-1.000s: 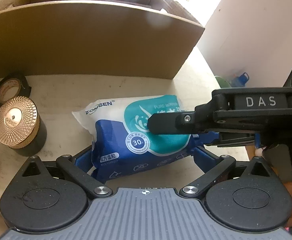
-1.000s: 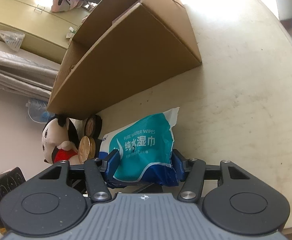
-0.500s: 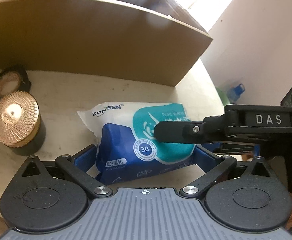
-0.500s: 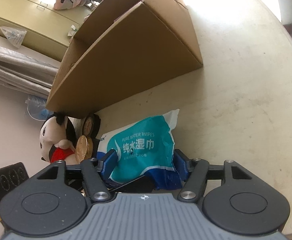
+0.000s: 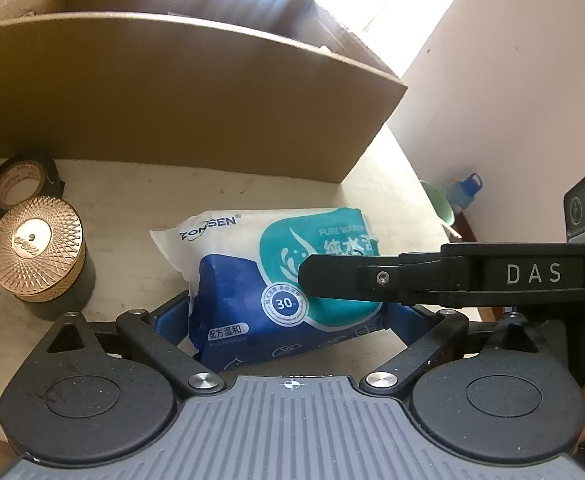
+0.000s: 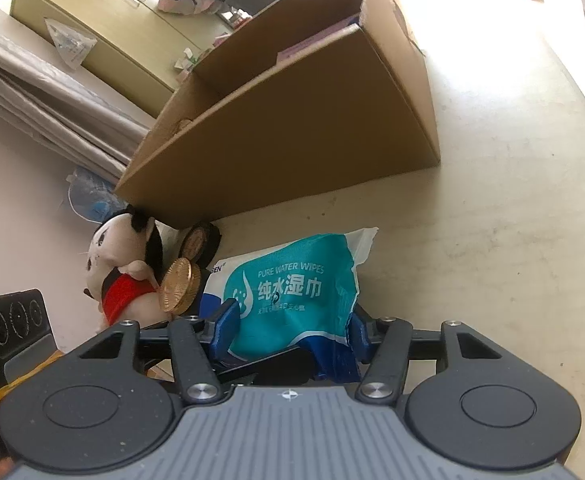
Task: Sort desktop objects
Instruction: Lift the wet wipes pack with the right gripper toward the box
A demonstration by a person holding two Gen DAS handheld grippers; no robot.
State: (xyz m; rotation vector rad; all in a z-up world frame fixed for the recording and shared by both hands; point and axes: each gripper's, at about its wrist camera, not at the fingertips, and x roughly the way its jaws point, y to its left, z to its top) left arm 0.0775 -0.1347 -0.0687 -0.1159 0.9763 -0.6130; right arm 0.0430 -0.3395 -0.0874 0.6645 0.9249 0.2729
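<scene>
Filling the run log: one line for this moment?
left gripper: shut on wipes pack | right gripper: shut on wipes pack | cardboard box: behind

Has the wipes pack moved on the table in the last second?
Cannot tell. The wipes pack keeps roughly its gap to the cardboard box; both views shift together.

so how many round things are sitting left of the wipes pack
2. A tape roll lies near the box, and a gold-lidded jar stands just in front of it, both left of the wipes pack. Others may be hidden beyond the frame.
</scene>
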